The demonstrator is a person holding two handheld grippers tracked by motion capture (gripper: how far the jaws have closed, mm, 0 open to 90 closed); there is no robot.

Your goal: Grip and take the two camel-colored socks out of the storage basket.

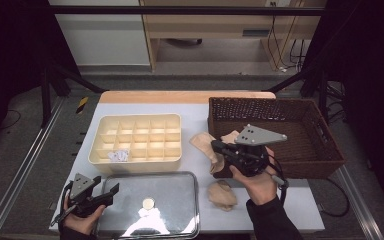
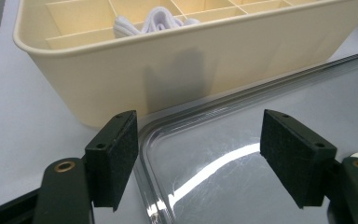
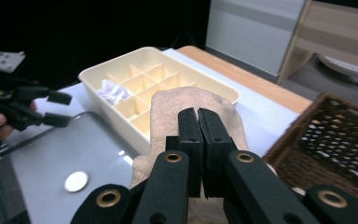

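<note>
high view: right tongs [image 1: 219, 149] clamped on beige sock [image 1: 206, 145], lifted between basket [image 1: 325, 150] and organizer [image 1: 135, 162]; likely carrying to a compartment, next needs lowering into a free cell. another sock [image 1: 222, 195] on tabletop [image 1: 195, 120].
left gripper view: left tongs [image 2: 200, 154] wide open, empty, over metal tray [image 2: 261, 121].
right gripper view: white socks [image 3: 114, 91] already fill one cell; dividers tight.
</note>
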